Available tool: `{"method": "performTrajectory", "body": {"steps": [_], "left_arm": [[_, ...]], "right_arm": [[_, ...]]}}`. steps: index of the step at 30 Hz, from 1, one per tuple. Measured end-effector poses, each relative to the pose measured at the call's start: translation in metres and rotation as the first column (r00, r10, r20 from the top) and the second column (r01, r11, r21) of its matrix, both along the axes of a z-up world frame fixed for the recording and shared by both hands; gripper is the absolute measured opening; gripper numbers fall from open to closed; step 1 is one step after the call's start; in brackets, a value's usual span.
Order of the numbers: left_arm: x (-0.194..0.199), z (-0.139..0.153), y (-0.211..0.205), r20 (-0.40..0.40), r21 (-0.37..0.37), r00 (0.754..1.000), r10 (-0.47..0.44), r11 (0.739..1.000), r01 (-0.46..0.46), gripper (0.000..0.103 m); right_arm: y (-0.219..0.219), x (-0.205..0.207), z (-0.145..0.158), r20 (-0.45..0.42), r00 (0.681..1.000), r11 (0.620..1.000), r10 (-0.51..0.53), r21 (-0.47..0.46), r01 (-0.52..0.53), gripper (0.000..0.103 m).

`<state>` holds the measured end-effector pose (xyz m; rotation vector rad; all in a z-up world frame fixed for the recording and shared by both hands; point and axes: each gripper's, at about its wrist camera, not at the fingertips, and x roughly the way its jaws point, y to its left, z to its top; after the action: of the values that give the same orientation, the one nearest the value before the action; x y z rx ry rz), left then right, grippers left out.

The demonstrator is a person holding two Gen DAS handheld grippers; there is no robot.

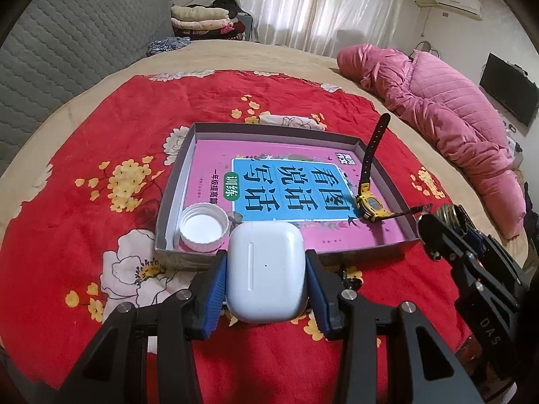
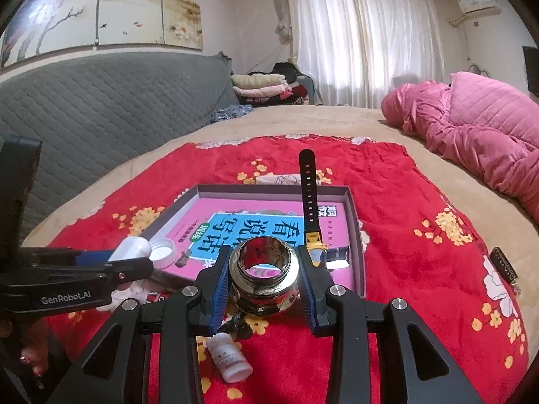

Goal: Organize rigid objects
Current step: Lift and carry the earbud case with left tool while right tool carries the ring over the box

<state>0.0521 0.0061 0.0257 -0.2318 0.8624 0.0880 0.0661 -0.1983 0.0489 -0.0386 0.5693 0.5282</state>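
While red floral blanket point(image 1: 84, 175) covers the bed, left tongs point(image 1: 266, 271) clamp earbud case point(image 1: 266, 269), right tongs point(image 2: 262, 279) clamp chrome fitting point(image 2: 263, 276)

two grippers: left point(image 1: 266, 266), right point(image 2: 262, 279). one tray point(image 1: 175, 181), one book point(image 1: 289, 181), one watch point(image 1: 370, 202), one cap point(image 1: 203, 225), one earbud case point(image 1: 266, 276), one metal fitting point(image 2: 262, 276), one small bottle point(image 2: 230, 357), one red blanket point(image 1: 101, 155).

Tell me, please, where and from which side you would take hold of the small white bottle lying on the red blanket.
Grip the small white bottle across its round body, coming from above. It lies on its side on the red blanket, its neck toward the tray, so the jaws should straddle its width, not its length. The right gripper just above it already holds a metal fitting.
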Motion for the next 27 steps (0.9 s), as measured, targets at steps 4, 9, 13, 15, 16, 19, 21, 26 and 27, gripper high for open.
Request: {"method": "performTrajectory", "body": {"steps": [4, 9, 13, 15, 16, 19, 21, 26, 27], "left_arm": [[0.007, -0.001, 0.002, -0.001, 0.001, 1.0, 0.006, 1.0, -0.006, 0.044], [0.015, 0.0, 0.004, -0.001, 0.006, 1.0, 0.012, 1.0, -0.012, 0.044], [0.025, -0.001, 0.008, -0.008, 0.007, 1.0, 0.021, 1.0, -0.021, 0.044], [0.031, -0.002, 0.009, -0.014, 0.01, 1.0, 0.022, 1.0, -0.022, 0.044], [0.034, -0.002, 0.009, -0.017, 0.01, 1.0, 0.023, 1.0, -0.023, 0.044], [0.041, -0.005, 0.008, -0.026, 0.012, 0.999, 0.025, 1.0, -0.025, 0.044], [0.047, -0.007, 0.008, -0.032, 0.009, 0.999, 0.027, 1.0, -0.027, 0.044], [0.058, -0.012, 0.005, -0.045, 0.021, 0.999, 0.014, 1.0, -0.014, 0.044], [0.06, -0.014, 0.005, -0.048, 0.021, 0.999, 0.014, 1.0, -0.013, 0.044]], "right_arm": [[0.0, 0.006, 0.0, -0.002, 1.0, 1.0, 0.001, 0.013, -0.001, 0.037], [0.005, 0.014, -0.004, -0.003, 1.0, 1.0, 0.014, 0.024, -0.013, 0.037], [0.013, 0.023, -0.01, -0.005, 1.0, 0.999, 0.03, 0.025, -0.03, 0.037], [0.018, 0.028, -0.013, -0.007, 0.999, 0.999, 0.039, 0.026, -0.039, 0.037], [0.019, 0.03, -0.014, -0.008, 0.999, 0.999, 0.043, 0.027, -0.043, 0.037], [0.023, 0.035, -0.017, -0.01, 0.998, 0.998, 0.055, 0.028, -0.055, 0.037], [0.024, 0.038, -0.02, -0.015, 0.998, 0.998, 0.06, 0.031, -0.06, 0.037], [0.027, 0.046, -0.025, -0.015, 0.998, 0.998, 0.067, 0.022, -0.067, 0.037], [0.027, 0.047, -0.026, -0.019, 0.998, 0.998, 0.066, 0.021, -0.066, 0.037]]}}
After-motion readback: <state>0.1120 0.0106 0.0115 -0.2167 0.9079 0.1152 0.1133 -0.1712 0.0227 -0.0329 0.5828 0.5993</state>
